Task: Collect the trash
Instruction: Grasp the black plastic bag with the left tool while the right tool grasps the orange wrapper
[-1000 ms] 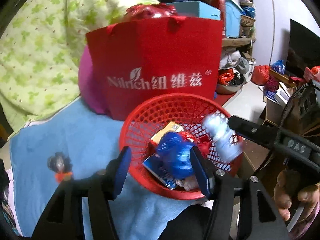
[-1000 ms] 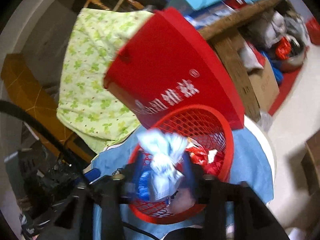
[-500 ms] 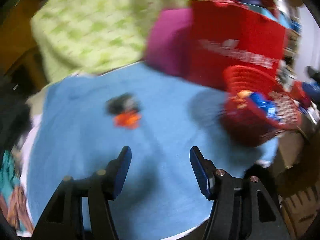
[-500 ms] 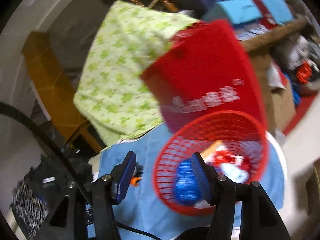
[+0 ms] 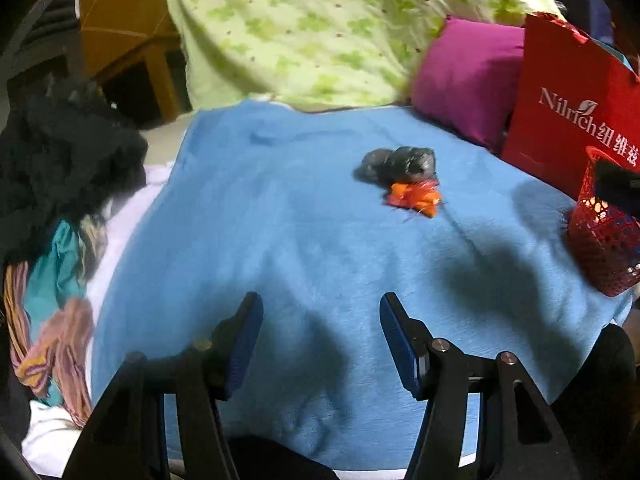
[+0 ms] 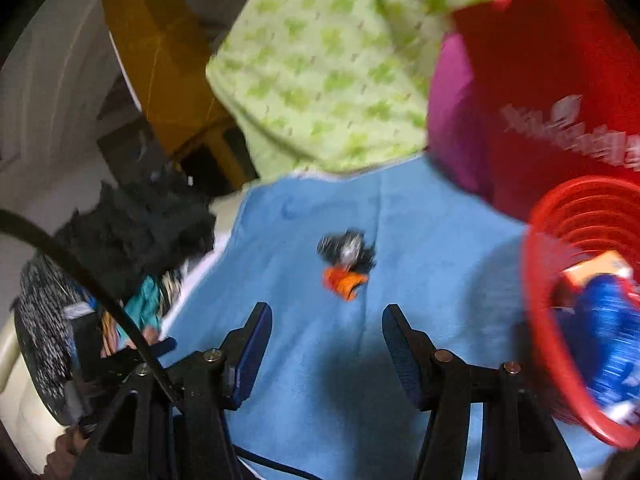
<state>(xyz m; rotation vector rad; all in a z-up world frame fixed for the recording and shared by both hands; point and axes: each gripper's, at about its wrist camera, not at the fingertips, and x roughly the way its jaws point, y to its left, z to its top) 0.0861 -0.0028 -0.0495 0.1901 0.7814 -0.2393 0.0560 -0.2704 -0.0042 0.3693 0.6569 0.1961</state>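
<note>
Two scraps of trash lie together on the blue blanket (image 5: 280, 220): a crumpled black wrapper (image 5: 398, 164) (image 6: 348, 250) and an orange scrap (image 5: 414, 198) (image 6: 342, 282) just in front of it. My left gripper (image 5: 320, 304) hovers open over the blanket, well short of them, with nothing between its fingers. My right gripper (image 6: 327, 310) points at the same scraps from close by; its jaws are closing with nothing between them. The red mesh basket (image 5: 600, 248) (image 6: 538, 320) stands at the right edge, with a blue wrapper (image 6: 604, 320) and an orange box inside.
A red paper bag (image 5: 568, 108) (image 6: 540, 92) and a purple cushion (image 5: 468, 80) stand behind the basket. A green patterned quilt (image 5: 320, 28) rises at the back. Dark and coloured clothes (image 5: 60, 168) are heaped along the blanket's left side.
Both grippers held trash over the basket a second ago; now both are empty. They have swung left, off the basket, and face the scraps on the blanket.
</note>
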